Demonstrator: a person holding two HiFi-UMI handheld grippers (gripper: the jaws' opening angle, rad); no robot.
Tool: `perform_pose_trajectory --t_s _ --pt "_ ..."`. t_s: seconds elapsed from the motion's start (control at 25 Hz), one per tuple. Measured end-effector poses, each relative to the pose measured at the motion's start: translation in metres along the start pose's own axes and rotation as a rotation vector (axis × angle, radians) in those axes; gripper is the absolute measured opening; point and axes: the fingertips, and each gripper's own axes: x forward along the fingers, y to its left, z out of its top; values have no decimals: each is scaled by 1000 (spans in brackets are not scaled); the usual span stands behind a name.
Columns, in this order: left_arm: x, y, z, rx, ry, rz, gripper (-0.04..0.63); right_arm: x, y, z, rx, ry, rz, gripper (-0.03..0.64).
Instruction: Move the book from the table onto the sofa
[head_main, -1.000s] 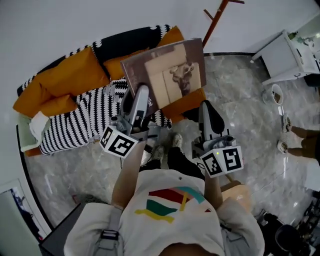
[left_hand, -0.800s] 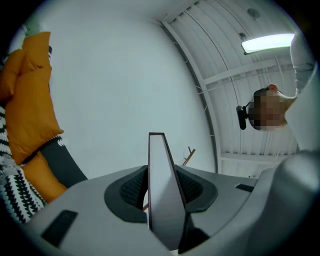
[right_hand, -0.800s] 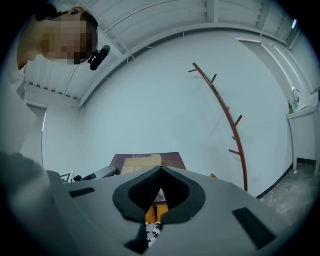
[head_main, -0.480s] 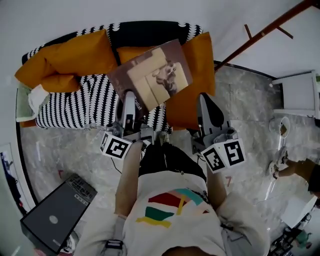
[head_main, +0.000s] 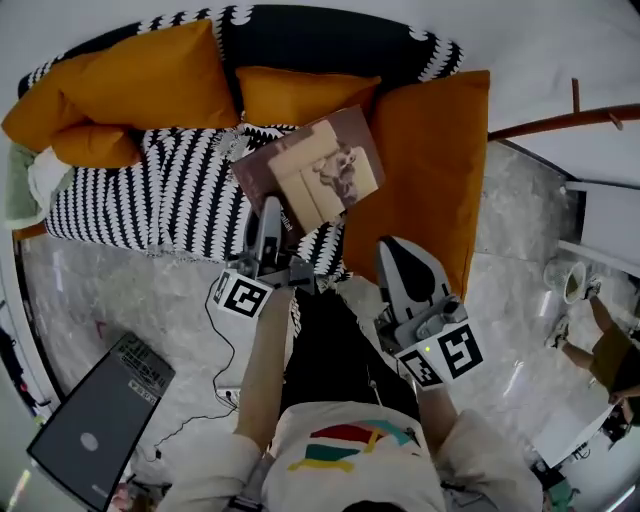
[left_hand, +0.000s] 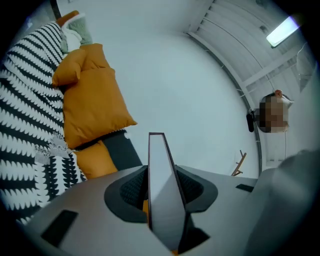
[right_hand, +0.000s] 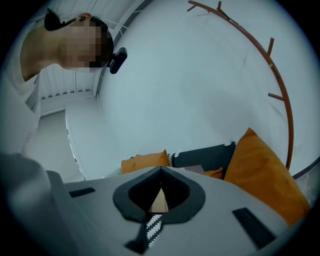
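Observation:
The book (head_main: 312, 172), brown with a tan cover picture, is over the black-and-white striped throw (head_main: 170, 195) on the sofa (head_main: 310, 40), next to a big orange cushion (head_main: 425, 170). My left gripper (head_main: 270, 207) is shut on the book's near edge. In the left gripper view the book's page edge (left_hand: 161, 190) stands upright between the jaws. To the right of the book, my right gripper (head_main: 386, 247) is shut and holds nothing. Its closed tips (right_hand: 161, 169) point at the sofa, with a sliver of the book (right_hand: 159, 201) showing behind them.
More orange cushions (head_main: 150, 80) line the sofa back. On the marble floor lie a dark grey case (head_main: 95, 425) at lower left and a cable (head_main: 215, 340). A wooden coat stand (head_main: 565, 120), white furniture (head_main: 605, 225) and another person (head_main: 600, 350) are at the right.
Both grippers have come down and forward toward the sofa, carrying the book with them. The book now sits lower, over the striped throw, and the sofa fills the top of the head view.

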Motion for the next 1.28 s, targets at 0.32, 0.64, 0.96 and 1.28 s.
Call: perform_pose_trajectory --t_s 0.32,0.64,0.96,1.28 --pt "-6 130 -39 65 113 183 155 30 -26 -78 89 91 -15 11" --pt "-19 165 -49 -72 54 235 156 43 -37 -94 94 107 -24 11" --pt "-45 220 -75 90 263 431 158 59 -26 -94 59 133 -5 11" --pt "-47 211 -58 371 338 591 446 61 -11 -64 39 130 -5 11"
